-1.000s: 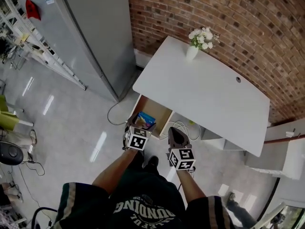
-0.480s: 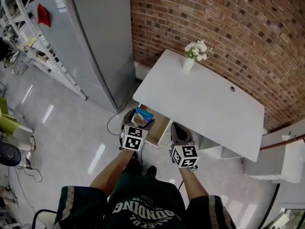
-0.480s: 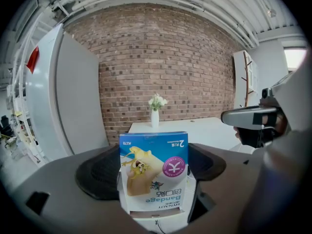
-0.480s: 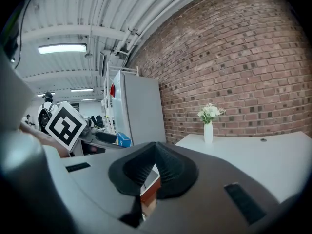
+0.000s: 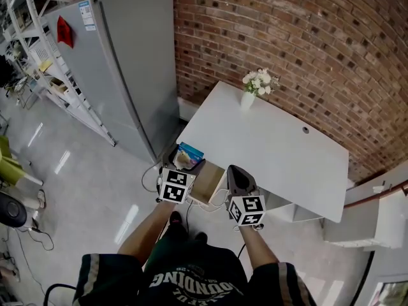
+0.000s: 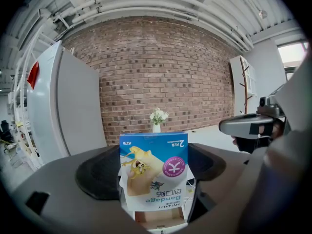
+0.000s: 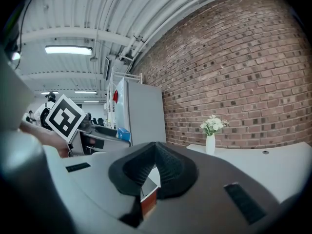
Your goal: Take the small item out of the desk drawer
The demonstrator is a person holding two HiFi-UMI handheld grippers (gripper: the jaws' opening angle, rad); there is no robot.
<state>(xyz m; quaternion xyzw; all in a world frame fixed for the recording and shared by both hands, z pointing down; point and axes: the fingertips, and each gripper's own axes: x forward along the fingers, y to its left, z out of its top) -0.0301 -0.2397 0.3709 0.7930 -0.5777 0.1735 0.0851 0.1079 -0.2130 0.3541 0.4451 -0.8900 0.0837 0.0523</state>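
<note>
Your left gripper (image 5: 182, 163) has the bandage box (image 5: 190, 155) in its grasp, just beside the open drawer (image 5: 208, 183).

In the left gripper view your jaws clamp the blue and white box (image 6: 155, 172) by its sides, print upside down, with the drawer's wooden inside (image 6: 157, 219) showing under it. Your right gripper (image 5: 234, 174) hangs near the front edge of the white desk (image 5: 274, 148), its jaws pressed together on nothing (image 7: 155, 154). A vase of white flowers (image 5: 250, 94) stands at the desk's far corner by the brick wall (image 5: 306, 56).
</note>
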